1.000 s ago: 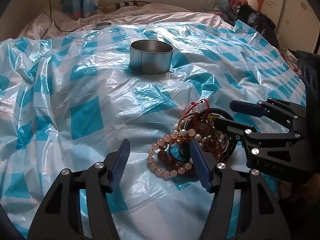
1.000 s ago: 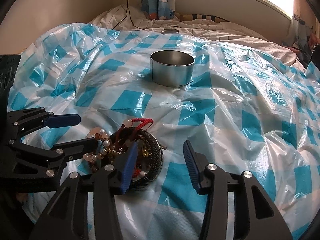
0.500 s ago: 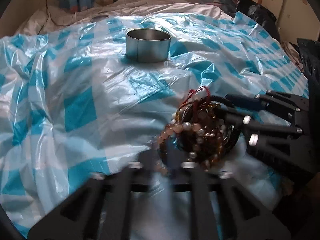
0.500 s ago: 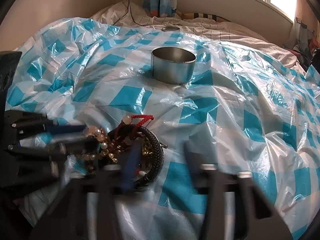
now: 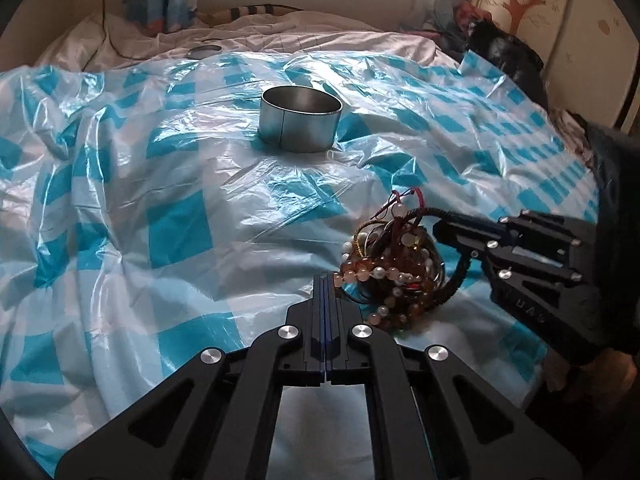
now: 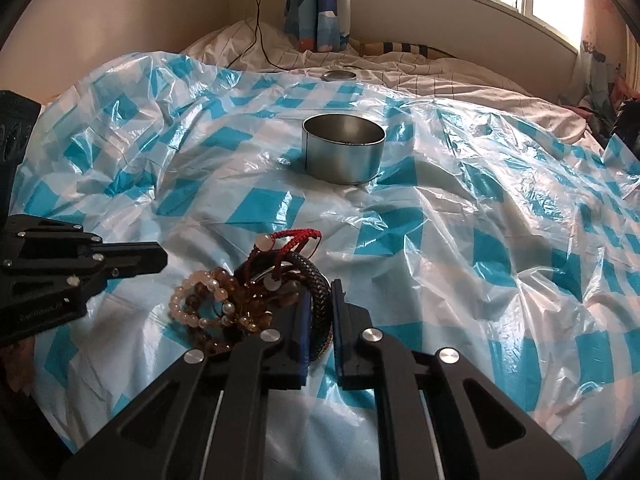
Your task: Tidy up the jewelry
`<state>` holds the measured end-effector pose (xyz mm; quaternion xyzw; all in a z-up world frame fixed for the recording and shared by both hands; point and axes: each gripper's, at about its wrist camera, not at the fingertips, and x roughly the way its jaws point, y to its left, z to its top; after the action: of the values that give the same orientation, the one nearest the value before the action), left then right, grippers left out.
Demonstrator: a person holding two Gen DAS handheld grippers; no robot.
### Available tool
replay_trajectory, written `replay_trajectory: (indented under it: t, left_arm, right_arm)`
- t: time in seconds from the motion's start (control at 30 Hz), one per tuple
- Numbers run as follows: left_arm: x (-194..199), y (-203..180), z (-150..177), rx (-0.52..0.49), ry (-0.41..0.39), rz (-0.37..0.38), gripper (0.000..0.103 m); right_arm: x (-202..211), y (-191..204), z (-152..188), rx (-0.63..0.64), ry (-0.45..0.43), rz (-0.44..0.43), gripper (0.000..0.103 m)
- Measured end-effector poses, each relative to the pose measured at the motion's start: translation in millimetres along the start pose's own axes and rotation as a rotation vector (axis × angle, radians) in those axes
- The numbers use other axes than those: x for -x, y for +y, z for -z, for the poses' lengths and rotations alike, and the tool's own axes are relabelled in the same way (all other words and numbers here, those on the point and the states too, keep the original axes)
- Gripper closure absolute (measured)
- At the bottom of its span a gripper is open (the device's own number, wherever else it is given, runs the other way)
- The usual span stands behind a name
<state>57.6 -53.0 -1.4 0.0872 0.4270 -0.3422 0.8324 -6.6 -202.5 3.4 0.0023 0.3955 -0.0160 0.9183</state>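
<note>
My right gripper is closing on the black braided bracelet, whose band runs between its jaws. My left gripper is fully closed, holding nothing I can see, at the bead tangle's near-left edge. The metal tin stands well beyond, straight ahead.

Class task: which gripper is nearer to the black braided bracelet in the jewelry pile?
Right. The right gripper is closing with the black braided bracelet between its fingers; the left gripper is shut beside the pile's beaded edge, across from that bracelet.
</note>
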Motion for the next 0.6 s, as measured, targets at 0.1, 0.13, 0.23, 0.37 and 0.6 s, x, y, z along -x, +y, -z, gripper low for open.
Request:
replay_trajectory:
  t: [0.1,0.13,0.23,0.37,0.6]
  left_arm:
    - [-8.5,-4.8,1.1,-0.023,0.017,-0.01,0.067]
    - [-10.1,-6.5,1.7,-0.032,0.013,-0.018,0.054]
    - [-15.5,-14.4,2.8,-0.074,-0.005,-0.047,0.04]
    - [-24.2,-17.9,3.4,-0.079,0.03,-0.024,0.046]
    - [-6.5,-26.8,3.3,-0.081,0.044,0.049,0.098]
  right_arm:
    - [-0.6,-0.5,0.1,-0.001,0.003,0.001,0.093]
    - [-0.3,-0.7,-0.1,-0.003,0.002,0.0,0.093]
    - [-0.3,-0.1,-0.4,0.004,-0.003,-0.001,0.093]
    - [5.4,1.7,-1.5,0.014,-0.035,-0.005,0.092]
    - [22.1,11.8,-2.8,0.072,-0.123,0.053,0.092]
